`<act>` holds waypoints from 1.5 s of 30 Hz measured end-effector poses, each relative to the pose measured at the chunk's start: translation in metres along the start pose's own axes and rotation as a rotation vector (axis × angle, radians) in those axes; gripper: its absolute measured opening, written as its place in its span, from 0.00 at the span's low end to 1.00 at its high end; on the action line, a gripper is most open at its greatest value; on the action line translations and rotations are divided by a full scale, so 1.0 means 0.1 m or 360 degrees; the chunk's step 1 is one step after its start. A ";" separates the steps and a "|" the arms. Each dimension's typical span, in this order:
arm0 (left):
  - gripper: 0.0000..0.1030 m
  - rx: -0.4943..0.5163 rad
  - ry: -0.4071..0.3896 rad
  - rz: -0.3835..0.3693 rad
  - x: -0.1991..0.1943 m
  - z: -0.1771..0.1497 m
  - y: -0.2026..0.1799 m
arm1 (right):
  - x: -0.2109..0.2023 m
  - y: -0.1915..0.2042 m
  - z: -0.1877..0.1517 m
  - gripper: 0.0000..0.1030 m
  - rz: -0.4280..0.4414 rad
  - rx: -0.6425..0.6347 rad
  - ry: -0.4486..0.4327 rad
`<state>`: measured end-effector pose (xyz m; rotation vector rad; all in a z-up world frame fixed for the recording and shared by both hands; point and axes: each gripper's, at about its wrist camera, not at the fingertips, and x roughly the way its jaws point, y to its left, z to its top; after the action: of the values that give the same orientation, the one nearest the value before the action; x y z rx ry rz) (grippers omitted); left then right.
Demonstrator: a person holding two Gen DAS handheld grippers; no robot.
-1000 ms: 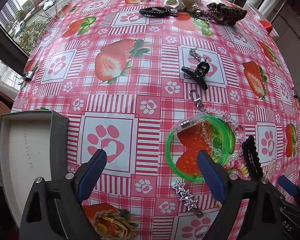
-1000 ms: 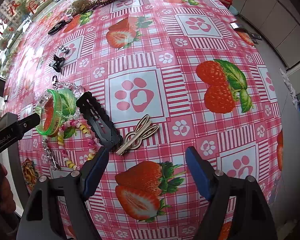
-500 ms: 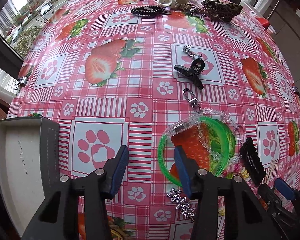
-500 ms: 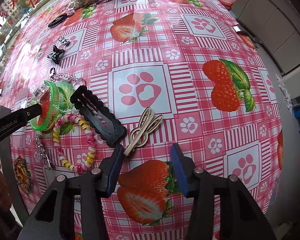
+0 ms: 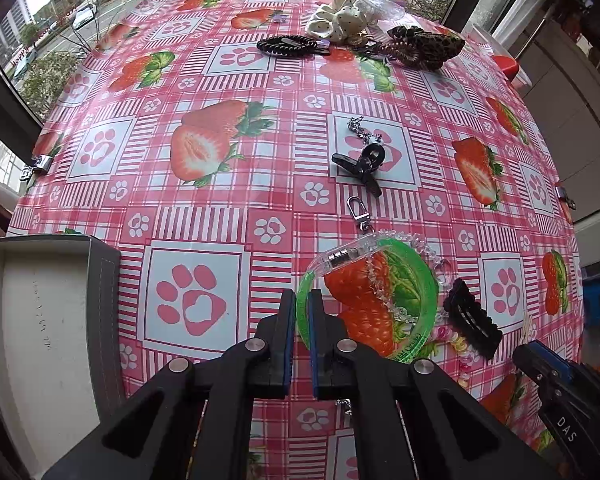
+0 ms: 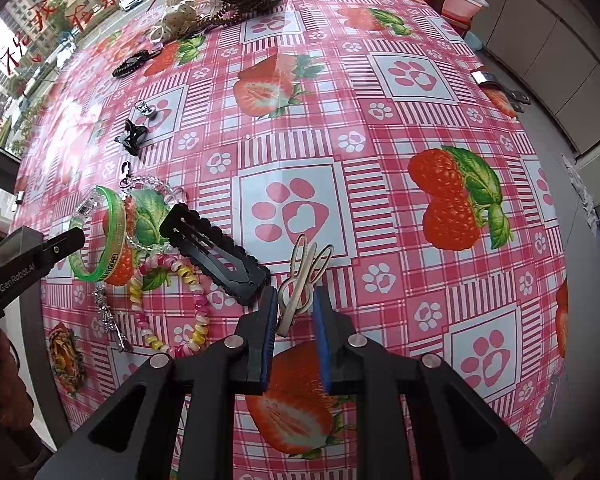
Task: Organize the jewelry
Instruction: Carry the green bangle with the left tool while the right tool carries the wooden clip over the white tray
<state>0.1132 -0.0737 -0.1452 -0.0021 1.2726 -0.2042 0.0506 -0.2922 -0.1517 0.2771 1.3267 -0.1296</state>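
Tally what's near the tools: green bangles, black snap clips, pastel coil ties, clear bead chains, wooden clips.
Green bangle: 1
Black snap clip: 1
Pastel coil tie: 1
Clear bead chain: 1
Wooden bunny clip: 1
Total: 5

Printed "DAS" in white on the right gripper body, seen from the left wrist. Printed "GenRobot.AI" in white on the left gripper arm. Red Chinese characters on the window glass, not legible with certainty.
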 end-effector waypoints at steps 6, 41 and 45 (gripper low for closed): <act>0.12 -0.0024 -0.0072 -0.0032 -0.28 -0.01 0.09 | -0.23 -0.07 -0.03 0.19 0.0088 0.0016 -0.0040; 0.12 -0.0588 -0.0170 0.0386 -0.65 -0.69 2.49 | -0.16 3.08 -0.06 0.19 0.0699 -0.0938 0.0044; 0.12 -0.0580 -0.0149 0.0397 -0.49 -0.63 2.54 | 0.00 3.25 -0.04 0.19 0.0663 -0.0975 0.0066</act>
<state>0.0783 0.1903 -0.1466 -0.1629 1.1897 0.2413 0.1286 0.0211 -0.1112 0.0279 1.2600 0.6275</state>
